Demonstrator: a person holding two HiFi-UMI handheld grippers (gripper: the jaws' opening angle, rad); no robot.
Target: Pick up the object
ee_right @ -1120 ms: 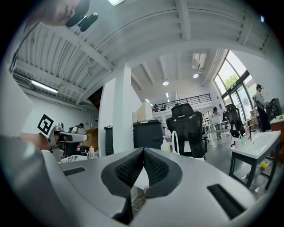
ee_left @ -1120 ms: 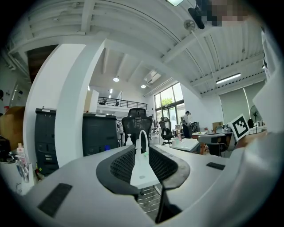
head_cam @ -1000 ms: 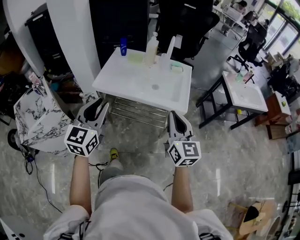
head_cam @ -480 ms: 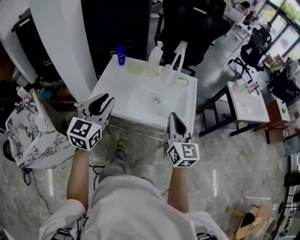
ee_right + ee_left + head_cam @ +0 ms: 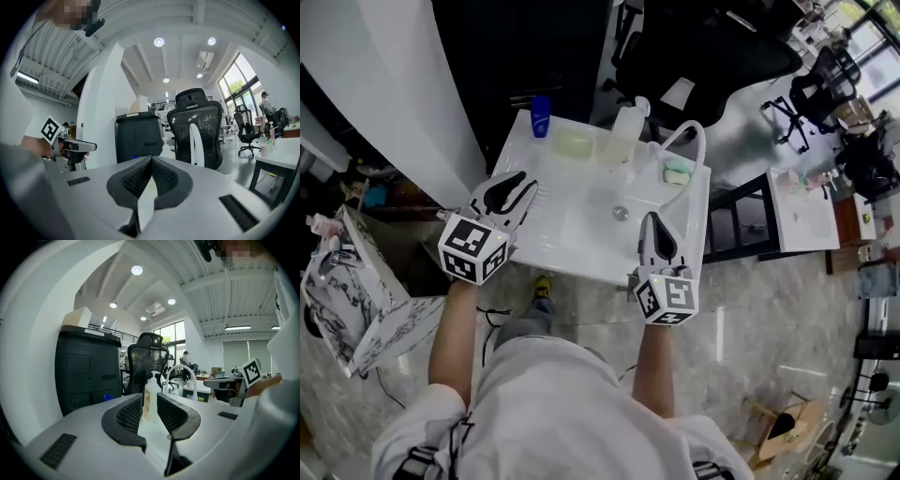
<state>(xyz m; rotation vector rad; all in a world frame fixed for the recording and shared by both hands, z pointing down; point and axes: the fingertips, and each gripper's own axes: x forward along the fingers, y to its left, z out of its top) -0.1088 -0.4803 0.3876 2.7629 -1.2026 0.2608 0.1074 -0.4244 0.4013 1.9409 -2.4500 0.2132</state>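
A white sink unit [image 5: 581, 244] holds a small blue bottle [image 5: 542, 116], a pale green pad [image 5: 573, 145], a clear pump bottle [image 5: 623, 133], a white arched faucet [image 5: 692, 139] and a green soap bar [image 5: 677, 172]. My left gripper [image 5: 516, 183] hovers over the sink's front left, jaws slightly apart and empty. The pump bottle [image 5: 150, 389] shows through their gap in the left gripper view. My right gripper [image 5: 655, 221] is over the front right edge near the drain [image 5: 620, 214], jaws pressed together on nothing. Ahead of it stands the faucet [image 5: 193, 143].
A marble-patterned box [image 5: 352, 300] stands on the floor to the left. A white pillar [image 5: 403, 84] and a black cabinet [image 5: 138, 136] are behind the sink, with a black office chair [image 5: 197, 126]. A second white table [image 5: 802, 197] is at the right.
The person has stepped up to the sink. Both grippers, earlier short of its front edge, now reach over the basin. Their jaws look unchanged.
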